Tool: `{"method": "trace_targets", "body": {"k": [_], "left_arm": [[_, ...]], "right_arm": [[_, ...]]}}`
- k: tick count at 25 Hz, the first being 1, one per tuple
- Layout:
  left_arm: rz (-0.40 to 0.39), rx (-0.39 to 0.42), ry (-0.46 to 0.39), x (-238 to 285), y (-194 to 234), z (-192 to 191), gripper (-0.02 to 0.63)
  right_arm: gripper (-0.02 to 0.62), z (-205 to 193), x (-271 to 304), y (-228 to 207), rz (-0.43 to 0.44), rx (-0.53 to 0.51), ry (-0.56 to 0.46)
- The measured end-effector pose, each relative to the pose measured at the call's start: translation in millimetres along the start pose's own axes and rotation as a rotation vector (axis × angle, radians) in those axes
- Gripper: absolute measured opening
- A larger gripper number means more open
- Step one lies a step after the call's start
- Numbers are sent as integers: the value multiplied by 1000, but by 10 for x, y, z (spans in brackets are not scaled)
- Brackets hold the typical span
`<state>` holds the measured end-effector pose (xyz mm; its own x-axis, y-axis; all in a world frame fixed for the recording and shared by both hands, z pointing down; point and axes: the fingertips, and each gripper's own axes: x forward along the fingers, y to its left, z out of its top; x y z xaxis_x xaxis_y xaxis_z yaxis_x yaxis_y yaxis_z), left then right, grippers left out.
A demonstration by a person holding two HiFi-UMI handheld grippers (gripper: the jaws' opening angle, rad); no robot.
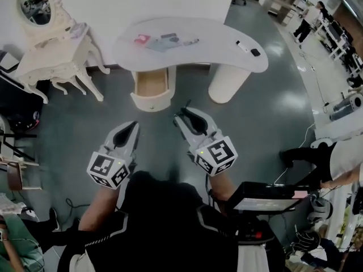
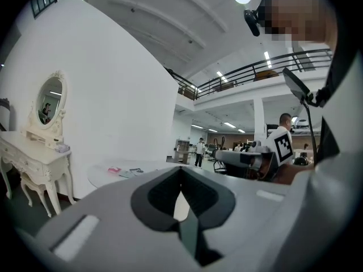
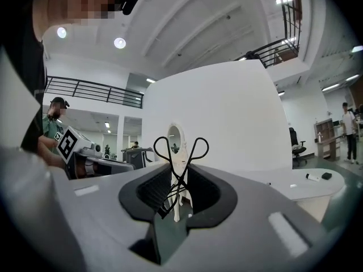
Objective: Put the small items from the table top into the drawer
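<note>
In the head view, the left claw (image 1: 134, 127) is closed and empty. Beside it, the right claw (image 1: 184, 117) pinches small black scissors (image 1: 186, 107) that poke out past its tips. Well ahead of both claws stands the white counter (image 1: 215, 33). The open drawer (image 1: 151, 83) sits under the counter, nearer the left claw. In the left gripper view, the left claw (image 2: 181, 171) has its tips together with nothing between them, and the counter (image 2: 105, 179) lies ahead to its left. In the right gripper view, the right claw (image 3: 178, 168) clamps the scissors (image 3: 179, 178), whose loop handles rise above its tips. The counter (image 3: 300, 190) is ahead to its right.
</note>
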<state>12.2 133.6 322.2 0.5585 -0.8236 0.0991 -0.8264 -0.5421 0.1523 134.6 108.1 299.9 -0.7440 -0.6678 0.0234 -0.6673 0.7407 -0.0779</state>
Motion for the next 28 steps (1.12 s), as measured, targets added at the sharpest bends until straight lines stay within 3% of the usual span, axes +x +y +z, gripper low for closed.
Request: {"method": "trace_targets", "body": {"k": [8,22,28], "left_arm": [[39,-16,6,266,639,27,0],[-58,-23,-4,868,2090,235,0],[-83,-58,14,1067,2403,149,0]], "right_arm": [[89,-164,634,-231,-7,6,57],[90,-227,2013,-602,-122,-32,150],[91,-239,2353,-793,-157,-49,172]]}}
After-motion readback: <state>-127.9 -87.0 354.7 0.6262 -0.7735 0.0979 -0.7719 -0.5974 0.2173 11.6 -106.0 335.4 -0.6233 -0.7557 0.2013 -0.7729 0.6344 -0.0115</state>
